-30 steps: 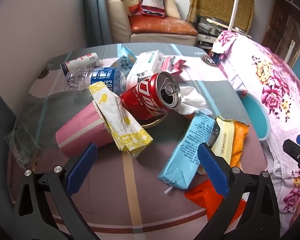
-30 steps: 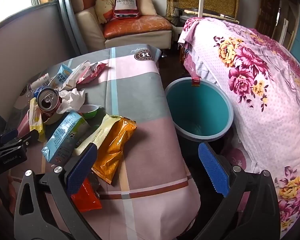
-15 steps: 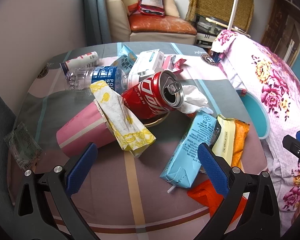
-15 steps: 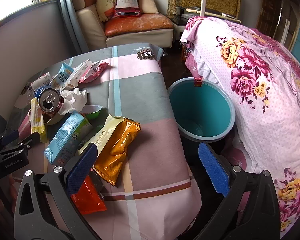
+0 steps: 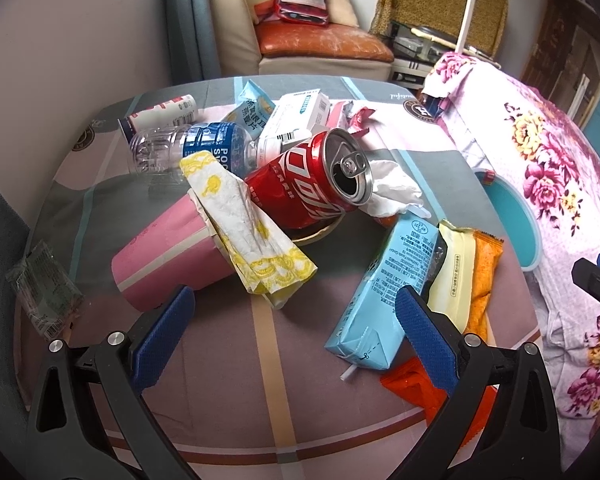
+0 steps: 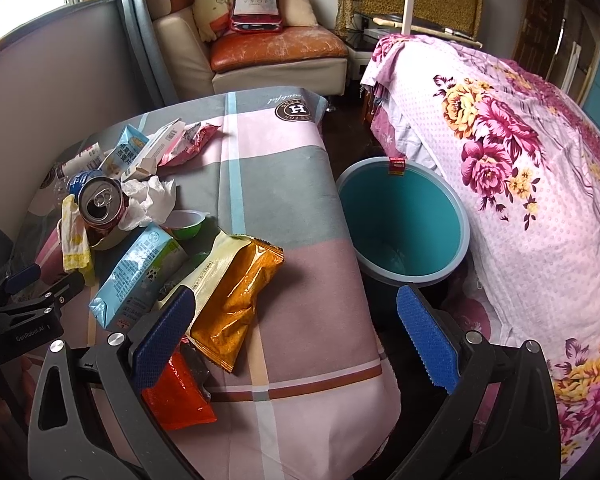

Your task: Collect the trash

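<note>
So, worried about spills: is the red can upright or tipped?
Tipped. The red can lies on its side among the trash, opened top facing the camera.

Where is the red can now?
In the left wrist view the red can lies mid-table, between the clear bottle and the white tissue.

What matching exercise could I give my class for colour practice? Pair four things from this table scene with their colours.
Things:
1. soda can
2. paper cup
3. milk carton
4. bin

Colours:
a. teal
b. pink
c. red
d. light blue

Pairs: 1-c, 2-b, 3-d, 4-a
</note>
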